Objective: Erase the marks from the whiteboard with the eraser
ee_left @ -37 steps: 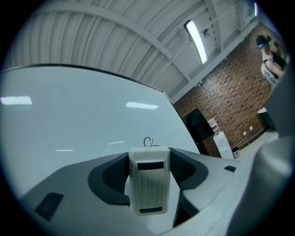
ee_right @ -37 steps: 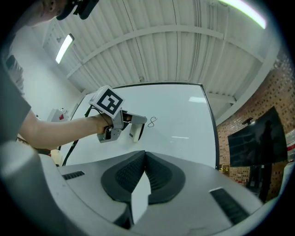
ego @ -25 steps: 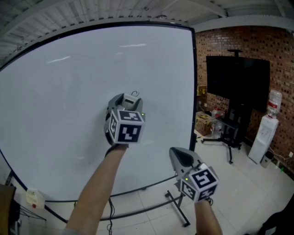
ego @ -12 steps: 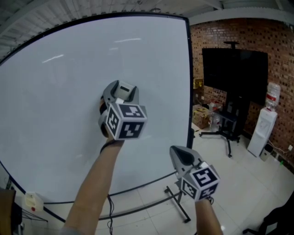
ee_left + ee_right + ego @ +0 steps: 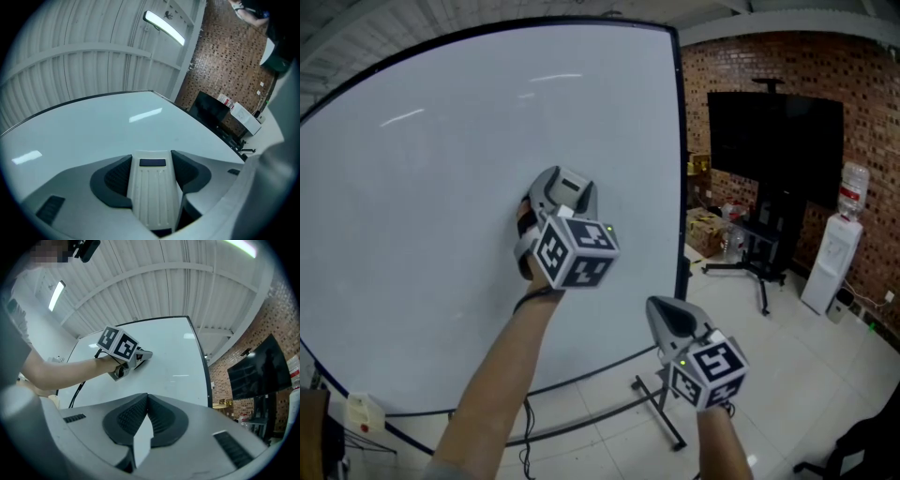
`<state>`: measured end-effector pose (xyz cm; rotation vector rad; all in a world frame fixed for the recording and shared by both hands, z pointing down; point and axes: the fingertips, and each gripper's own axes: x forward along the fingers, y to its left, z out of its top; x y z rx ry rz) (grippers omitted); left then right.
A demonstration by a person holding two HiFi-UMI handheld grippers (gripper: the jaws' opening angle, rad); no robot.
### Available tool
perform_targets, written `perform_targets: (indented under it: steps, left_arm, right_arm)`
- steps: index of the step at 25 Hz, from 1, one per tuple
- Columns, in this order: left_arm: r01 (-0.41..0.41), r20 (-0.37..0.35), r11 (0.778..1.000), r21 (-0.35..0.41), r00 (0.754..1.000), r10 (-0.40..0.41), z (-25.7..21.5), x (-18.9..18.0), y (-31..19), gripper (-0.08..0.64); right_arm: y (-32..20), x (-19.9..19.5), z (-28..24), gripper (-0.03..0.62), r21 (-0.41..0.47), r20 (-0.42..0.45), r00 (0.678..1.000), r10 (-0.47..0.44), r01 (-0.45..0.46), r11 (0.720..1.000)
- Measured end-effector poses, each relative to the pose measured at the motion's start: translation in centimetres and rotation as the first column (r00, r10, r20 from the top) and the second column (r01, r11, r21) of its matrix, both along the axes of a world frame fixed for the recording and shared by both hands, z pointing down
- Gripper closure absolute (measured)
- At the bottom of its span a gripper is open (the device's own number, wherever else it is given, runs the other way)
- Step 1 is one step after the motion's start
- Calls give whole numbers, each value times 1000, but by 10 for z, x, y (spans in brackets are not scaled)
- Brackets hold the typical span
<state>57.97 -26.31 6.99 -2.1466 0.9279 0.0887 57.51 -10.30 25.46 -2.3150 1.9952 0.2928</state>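
The left gripper (image 5: 565, 192) is clamping its dark textured pads on the eraser (image 5: 152, 187), a white plastic block with long grooves, whose far end is meeting the smooth, glossy whiteboard (image 5: 412, 187). At five o'clock from it, the right gripper (image 5: 659, 311) is hovering with its jaws pressed together, holding nothing.

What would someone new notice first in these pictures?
A big whiteboard fills the left of the head view, no marks showing. The left tongs clamp a white eraser near its middle, and the right tongs hang shut lower right. A black screen stands against a brick wall at right.
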Motion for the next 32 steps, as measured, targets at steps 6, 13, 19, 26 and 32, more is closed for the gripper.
perform_targets:
  steps: [6,13,19,26,32]
  left_arm:
    - [-16,101,1000,24,995,14,35,35,13,296]
    - [-110,66,993,-31,992,112,32,12,38,296]
    - [-207,-19,967,-150,978,207,27,-43,43,295]
    - [-192,-82,938,-289,981,175,62,-141,7,295]
    - [-146,-108,913,-382,988,112,101,-237,-26,295]
  right_arm:
    - [24,15,11,588,-10,25,998,55,-54,998]
    - [27,6,9,588,-17,31,999,43,-42,999]
    - [4,-35,2,588,-32,11,999,-48,48,998]
    - [-37,-111,0,588,-58,-2,984,-177,176,983]
    - [-75,-187,4,588,-85,9,961,-278,277,957]
